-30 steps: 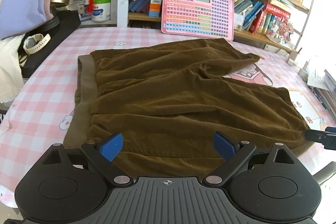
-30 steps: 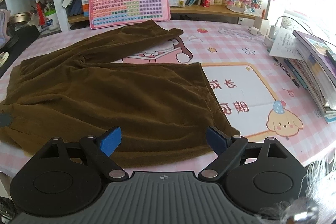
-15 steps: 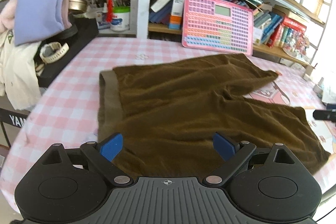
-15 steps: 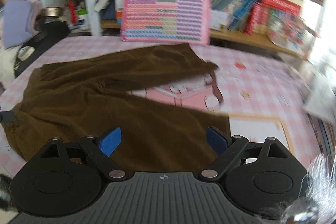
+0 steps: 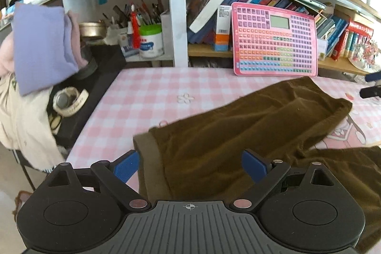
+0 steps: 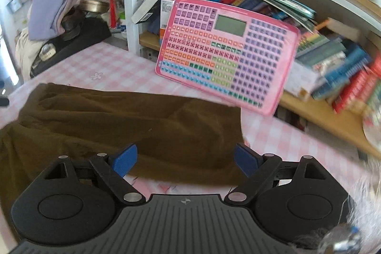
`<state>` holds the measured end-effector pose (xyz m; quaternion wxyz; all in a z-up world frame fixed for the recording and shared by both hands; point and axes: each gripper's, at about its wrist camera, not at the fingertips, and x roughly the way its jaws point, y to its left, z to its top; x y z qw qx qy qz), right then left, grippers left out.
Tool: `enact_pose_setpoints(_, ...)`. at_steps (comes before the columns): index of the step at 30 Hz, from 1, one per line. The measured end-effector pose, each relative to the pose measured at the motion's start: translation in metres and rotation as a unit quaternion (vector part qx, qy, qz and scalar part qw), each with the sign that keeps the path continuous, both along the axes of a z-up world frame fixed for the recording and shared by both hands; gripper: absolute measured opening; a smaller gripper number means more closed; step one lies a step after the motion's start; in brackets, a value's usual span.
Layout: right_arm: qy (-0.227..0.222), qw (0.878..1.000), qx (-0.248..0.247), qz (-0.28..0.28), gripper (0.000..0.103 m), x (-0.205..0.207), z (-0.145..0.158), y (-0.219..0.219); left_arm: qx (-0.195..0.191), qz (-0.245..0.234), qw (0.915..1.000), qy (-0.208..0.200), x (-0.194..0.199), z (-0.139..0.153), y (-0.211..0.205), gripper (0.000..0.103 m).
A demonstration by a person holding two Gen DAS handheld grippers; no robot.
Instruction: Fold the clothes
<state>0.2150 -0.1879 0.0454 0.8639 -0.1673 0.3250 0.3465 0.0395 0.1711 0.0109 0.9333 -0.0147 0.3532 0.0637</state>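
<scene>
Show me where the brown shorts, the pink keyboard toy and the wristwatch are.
brown shorts (image 5: 238, 125): left wrist view, on the far leg's fabric.
pink keyboard toy (image 6: 228, 56): right wrist view, on its keys below the screen.
wristwatch (image 5: 63, 99): left wrist view, on the watch face.

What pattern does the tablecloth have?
The tablecloth has pink and white checks; the left wrist view shows it best.

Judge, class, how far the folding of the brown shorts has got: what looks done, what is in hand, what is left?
Done: the brown shorts lie spread on the pink checked tablecloth, both legs apart, no fold visible.
In hand: nothing is gripped; the left gripper sits open by the waistband, the right gripper open at the far leg's hem.
Left: every fold, probably starting by laying one leg over the other.
</scene>
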Motion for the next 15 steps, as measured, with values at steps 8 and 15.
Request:
enact_pose_setpoints(8, -0.009, 0.998, -0.011, 0.068, 0.088, 0.088, -0.016, 0.016, 0.029, 0.001, 0.9993, 0.023, 0.038, -0.011, 0.003, 0.095)
enact_pose_setpoints(15, 0.004, 0.997, -0.004, 0.083, 0.088, 0.138, -0.037, 0.037, 0.040, -0.007, 0.9983, 0.042, 0.062, -0.021, 0.003, 0.095)
